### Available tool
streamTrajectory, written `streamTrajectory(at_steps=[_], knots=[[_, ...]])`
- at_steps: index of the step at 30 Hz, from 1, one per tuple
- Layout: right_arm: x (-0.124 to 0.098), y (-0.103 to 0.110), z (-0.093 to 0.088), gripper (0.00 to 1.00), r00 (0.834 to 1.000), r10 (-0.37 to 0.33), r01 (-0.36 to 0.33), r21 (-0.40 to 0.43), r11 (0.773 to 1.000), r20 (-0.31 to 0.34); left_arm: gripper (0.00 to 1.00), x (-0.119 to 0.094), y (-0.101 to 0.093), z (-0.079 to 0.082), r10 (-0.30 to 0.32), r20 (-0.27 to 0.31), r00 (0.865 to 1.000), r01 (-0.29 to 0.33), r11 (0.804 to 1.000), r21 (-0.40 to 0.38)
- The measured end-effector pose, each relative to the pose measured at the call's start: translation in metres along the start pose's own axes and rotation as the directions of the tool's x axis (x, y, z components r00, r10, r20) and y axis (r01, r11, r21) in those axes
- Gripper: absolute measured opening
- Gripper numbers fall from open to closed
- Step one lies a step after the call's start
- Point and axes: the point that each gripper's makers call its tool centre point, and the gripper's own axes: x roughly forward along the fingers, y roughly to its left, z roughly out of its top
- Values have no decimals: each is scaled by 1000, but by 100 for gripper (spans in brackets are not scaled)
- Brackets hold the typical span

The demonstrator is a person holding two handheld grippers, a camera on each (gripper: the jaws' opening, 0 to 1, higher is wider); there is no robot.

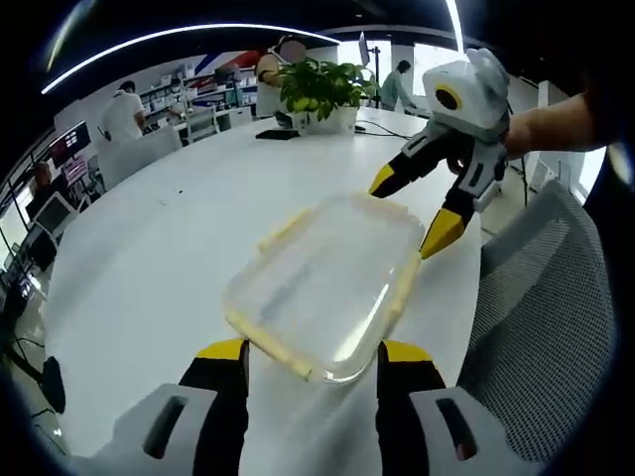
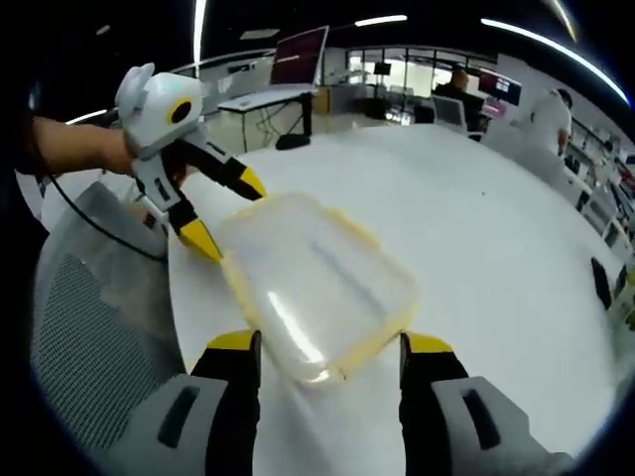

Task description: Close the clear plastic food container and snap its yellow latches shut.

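Both hand-held grippers, left (image 1: 313, 357) and right (image 2: 327, 349), stand open, straddling the lidded container (image 1: 322, 288); latches (image 1: 402, 288) apparently unsnapped.

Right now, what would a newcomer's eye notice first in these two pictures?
The clear plastic food container with yellow latches lies near the edge of the round white table. The open left gripper and open right gripper face it from opposite ends. A potted green plant stands at the far side.

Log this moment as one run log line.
clear plastic food container with yellow latches: lid on, on white table | left gripper: open | right gripper: open
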Motion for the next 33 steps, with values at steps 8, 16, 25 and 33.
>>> streamTrajectory(at_steps=[8, 16, 25, 33], knots=[[8, -16, 8, 53, 1000, -6, 6, 3, 1000, -2, 46, 9, 17, 7, -4, -6, 1000, 4, 1000, 5], [16, -32, 16, 52, 1000, -20, 20, 6, 1000, -7, 46, 19, 33, 16, -9, -16, 1000, 9, 1000, 11], [26, -51, 27, 52, 1000, -25, 25, 7, 1000, -17, 46, 30, 54, 24, -12, -30, 999, 12, 1000, 19], [37, -66, 37, 52, 999, -26, 26, 1, 1000, -28, 46, 36, 72, 30, -7, -42, 999, 8, 1000, 26]])
